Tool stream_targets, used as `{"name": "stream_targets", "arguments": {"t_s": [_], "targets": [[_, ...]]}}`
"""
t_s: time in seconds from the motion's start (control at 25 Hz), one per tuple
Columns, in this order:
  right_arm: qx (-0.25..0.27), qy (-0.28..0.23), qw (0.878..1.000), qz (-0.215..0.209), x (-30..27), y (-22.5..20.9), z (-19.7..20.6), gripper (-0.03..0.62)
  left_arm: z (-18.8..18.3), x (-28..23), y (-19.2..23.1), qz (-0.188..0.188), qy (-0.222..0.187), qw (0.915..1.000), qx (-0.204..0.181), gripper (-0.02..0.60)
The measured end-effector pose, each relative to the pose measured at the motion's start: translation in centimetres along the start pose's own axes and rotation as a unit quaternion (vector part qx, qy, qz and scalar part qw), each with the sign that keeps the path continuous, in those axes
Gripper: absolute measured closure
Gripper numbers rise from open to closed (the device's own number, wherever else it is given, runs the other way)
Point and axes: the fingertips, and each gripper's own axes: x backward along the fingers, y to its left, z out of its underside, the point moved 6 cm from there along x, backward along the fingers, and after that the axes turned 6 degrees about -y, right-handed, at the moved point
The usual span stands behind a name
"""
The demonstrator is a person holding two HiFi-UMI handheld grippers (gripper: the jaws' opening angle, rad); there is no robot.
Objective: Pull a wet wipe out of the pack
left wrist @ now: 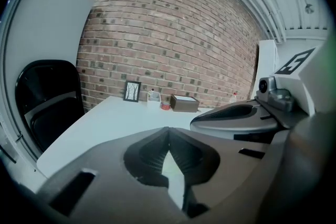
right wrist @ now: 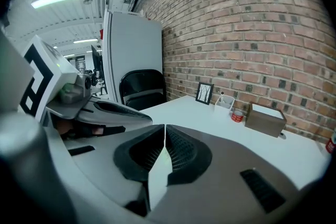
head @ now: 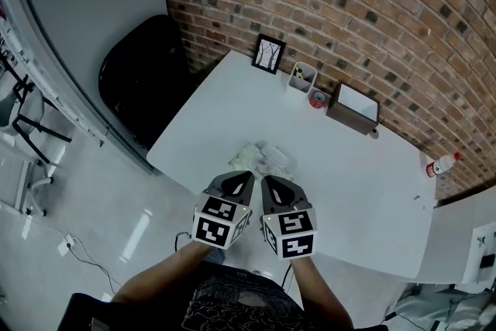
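I see left gripper and right gripper side by side at lower centre of head view, over near edge of white table; both jaw pairs pressed together, nothing between them; wet wipe pack lies on table just above gripper tips in frame; contact I cannot judge; picture frame, brown box upper centre, by brick wall.
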Motion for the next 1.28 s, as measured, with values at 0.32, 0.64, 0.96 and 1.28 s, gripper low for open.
{"name": "stream_targets", "arguments": {"t_s": [0.32,0.64,0.96,1.28], "targets": [[0.013,0.029,0.999,0.025,-3.0,-0.2,1.1,0.574,0.9,-1.6,2.0,0.022,0.017,0.9996,-0.002,0.569],[0.017,0.053,0.998,0.039,-5.2,-0.7,2.0,0.572,1.2,-2.9,3.4,0.044,0.028,0.9986,-0.003,0.569],[0.019,0.083,0.995,0.046,-6.6,-1.1,3.2,0.555,1.1,-4.0,4.7,0.055,0.030,0.9980,0.003,0.569],[0.017,0.105,0.993,0.055,-7.8,-1.8,4.4,0.525,1.0,-5.1,5.5,0.067,0.037,0.9971,0.004,0.569]]}}
